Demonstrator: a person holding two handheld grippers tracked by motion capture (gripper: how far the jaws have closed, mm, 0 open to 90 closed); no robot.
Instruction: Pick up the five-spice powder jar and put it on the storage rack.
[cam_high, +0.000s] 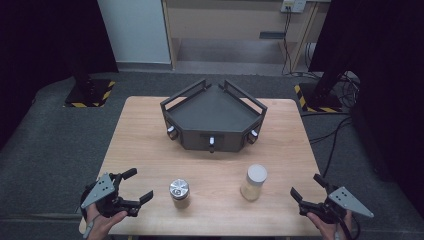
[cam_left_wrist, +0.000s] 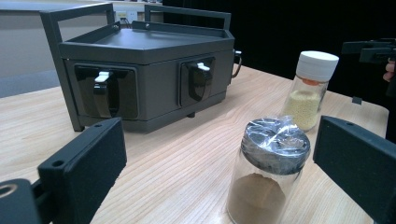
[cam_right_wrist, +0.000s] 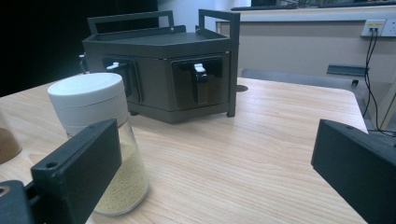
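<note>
Left gripper (cam_high: 131, 186) was held wide, nothing clamped, just left of silver-lidded jar (cam_high: 179, 193). White-lidded jar (cam_high: 254, 182) was stood further right, before dark rack (cam_high: 212, 117). Right gripper (cam_high: 306, 188) was likewise spread, empty.

We've got a light wood-grain table (cam_high: 150, 145) with a dark grey rack (cam_high: 212, 112) on it, little white knobs (cam_high: 211, 140) on its front. One clear jar (cam_high: 179, 193) has a shiny silver lid and brown powder inside; the other jar (cam_high: 253, 182) has a white lid and pale yellow grains. Both the left gripper (cam_high: 137, 186) and the right gripper (cam_high: 306, 187) are black with a grey plate on top. The floor (cam_high: 50, 145) is dark grey carpet, and we see yellow-and-black hazard stripes (cam_high: 90, 104) on the stand bases.
</note>
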